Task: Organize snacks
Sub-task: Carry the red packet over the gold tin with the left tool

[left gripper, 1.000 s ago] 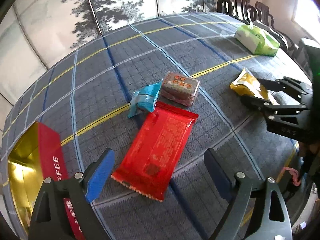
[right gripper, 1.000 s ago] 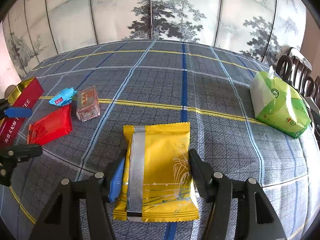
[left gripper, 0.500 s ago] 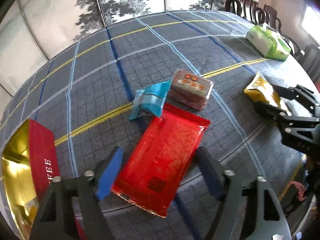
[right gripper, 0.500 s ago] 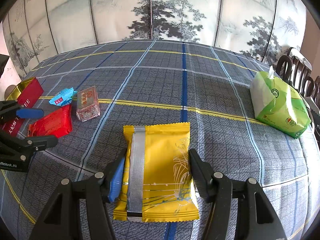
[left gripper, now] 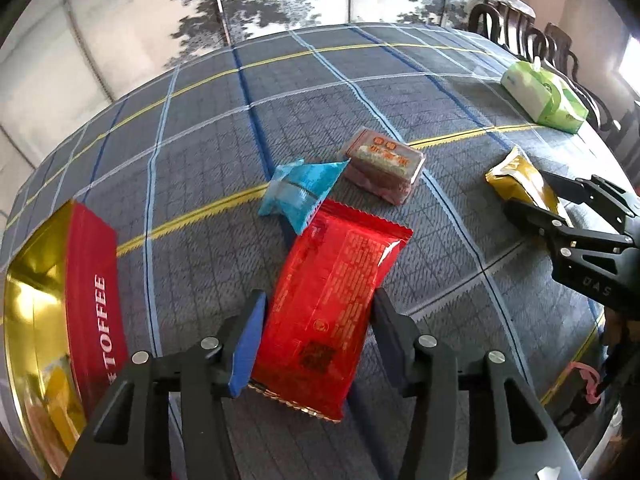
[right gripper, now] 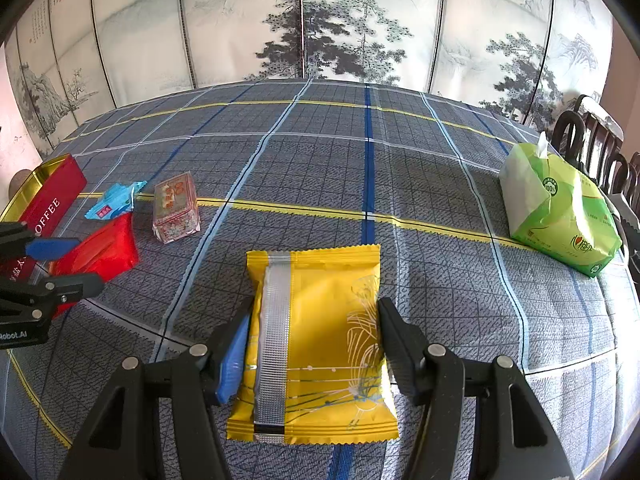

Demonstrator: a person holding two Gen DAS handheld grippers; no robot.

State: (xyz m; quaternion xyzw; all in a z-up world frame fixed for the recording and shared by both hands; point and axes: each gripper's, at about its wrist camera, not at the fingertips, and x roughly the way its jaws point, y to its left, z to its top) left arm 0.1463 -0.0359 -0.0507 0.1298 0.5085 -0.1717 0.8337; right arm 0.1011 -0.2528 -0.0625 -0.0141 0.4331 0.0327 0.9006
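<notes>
In the left wrist view, the left gripper [left gripper: 316,320] is low over the counter [left gripper: 192,264], and the red packet [left gripper: 328,304] lies flat between its two fingers. The jaws are closing; the blue pad on the left finger already touches the edge of the packet, and the dark finger on the other side meets the opposite edge. Just left of this gripper stands the red tin [left gripper: 90,292] with the word TOFFEE on its wall and a gold inside. Behind the red packet, touching its far corner, lies the blue packet [left gripper: 300,194], and just beside that one is the clear box [left gripper: 384,164] with a printed label. More to the right, the right gripper [left gripper: 560,204] reaches in from the side with the yellow packet [left gripper: 516,180] between its fingers.

In the right wrist view, the yellow packet [right gripper: 316,340] lies flat on the counter with its silver seam up. The right gripper [right gripper: 312,340] has one finger against each long side, so it grasps the packet lightly. Far away at the right edge of the counter sits the green tissue pack [right gripper: 560,216], well apart from the snacks. A painted screen [right gripper: 320,28] with trees stands behind the counter.
</notes>
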